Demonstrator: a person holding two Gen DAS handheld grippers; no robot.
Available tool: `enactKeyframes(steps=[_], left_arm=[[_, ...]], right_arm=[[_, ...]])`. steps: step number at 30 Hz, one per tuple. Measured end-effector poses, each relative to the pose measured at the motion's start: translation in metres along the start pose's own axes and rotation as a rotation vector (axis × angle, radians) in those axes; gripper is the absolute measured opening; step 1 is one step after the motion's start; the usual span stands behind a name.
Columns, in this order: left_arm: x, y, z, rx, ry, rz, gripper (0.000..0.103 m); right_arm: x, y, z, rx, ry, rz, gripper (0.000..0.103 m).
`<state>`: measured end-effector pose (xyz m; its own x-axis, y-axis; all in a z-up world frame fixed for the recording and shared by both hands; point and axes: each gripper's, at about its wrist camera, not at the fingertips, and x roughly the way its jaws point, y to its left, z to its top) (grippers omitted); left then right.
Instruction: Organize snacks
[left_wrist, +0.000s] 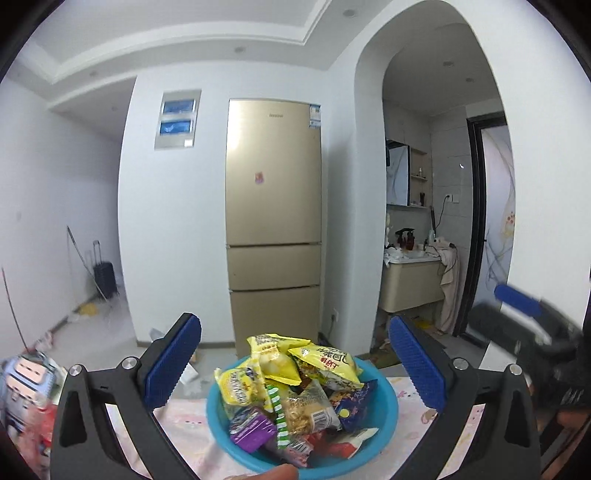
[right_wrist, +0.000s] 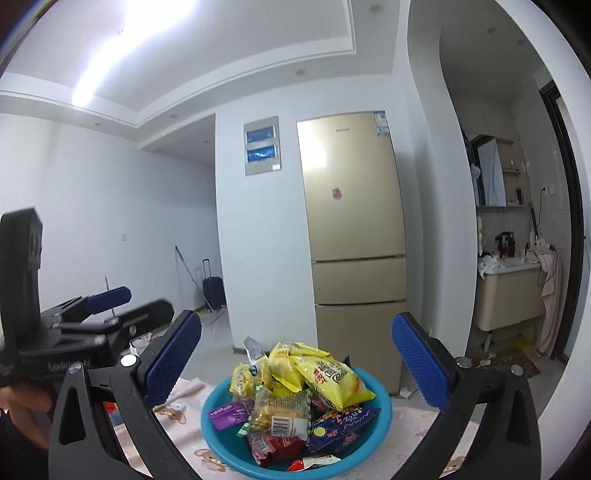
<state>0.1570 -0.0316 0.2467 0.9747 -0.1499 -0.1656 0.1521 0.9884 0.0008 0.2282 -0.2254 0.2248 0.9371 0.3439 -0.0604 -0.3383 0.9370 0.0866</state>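
Observation:
A blue bowl (left_wrist: 386, 417) (right_wrist: 221, 441) heaped with snack packets stands on the table in front of both grippers. On top lies a yellow chips bag (left_wrist: 325, 363) (right_wrist: 332, 382), with a purple packet (left_wrist: 251, 432) (right_wrist: 227, 410) and a dark blue packet (left_wrist: 351, 402) (right_wrist: 341, 424) lower down. My left gripper (left_wrist: 295, 363) is open, its blue pads wide apart to either side of the bowl and touching nothing. My right gripper (right_wrist: 297, 360) is open the same way and holds nothing. The two grippers are side by side: the right one's pad (left_wrist: 517, 300) shows blurred, the left one's pad (right_wrist: 109, 298) sharper.
The table wears a pink cartoon-bear cloth (left_wrist: 184, 424) (right_wrist: 177, 410). Blurred packaging (left_wrist: 26, 387) lies at its left. Behind stand a gold fridge (left_wrist: 273, 184) (right_wrist: 351, 203), a dark suitcase (left_wrist: 103, 277) and a washbasin cabinet (left_wrist: 410, 284). A fingertip (left_wrist: 280, 472) shows at the bottom edge.

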Motion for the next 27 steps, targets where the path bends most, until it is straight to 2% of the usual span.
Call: enactKeyframes(steps=[3,8,10,15,19,23,27], left_arm=[[-0.017,-0.004,-0.003,0.021,0.016,0.047,0.103],[-0.049,-0.007,-0.020,0.004,-0.025,0.045,0.103],[-0.058,-0.009,-0.029,-0.002,-0.027,0.060,0.103],[-0.076,-0.013,-0.055,0.015,-0.016,0.062,0.103],[-0.086,-0.017,-0.075,0.038,0.000,0.078,0.103],[-0.092,-0.017,-0.097,0.029,-0.001,0.086,0.103],[-0.088,-0.014,-0.115,0.005,0.013,0.059,0.103]], right_arm=[[-0.018,0.005,0.005,-0.012,-0.035,-0.022,0.103],[-0.040,0.016,0.002,-0.037,-0.044,0.020,0.103],[-0.050,0.020,-0.007,-0.040,-0.088,0.012,0.103],[-0.063,0.023,-0.036,-0.051,-0.101,0.004,0.103],[-0.079,0.025,-0.058,-0.083,-0.151,-0.031,0.103],[-0.084,0.028,-0.078,-0.135,-0.138,-0.021,0.103],[-0.081,0.025,-0.097,-0.132,-0.095,0.008,0.103]])
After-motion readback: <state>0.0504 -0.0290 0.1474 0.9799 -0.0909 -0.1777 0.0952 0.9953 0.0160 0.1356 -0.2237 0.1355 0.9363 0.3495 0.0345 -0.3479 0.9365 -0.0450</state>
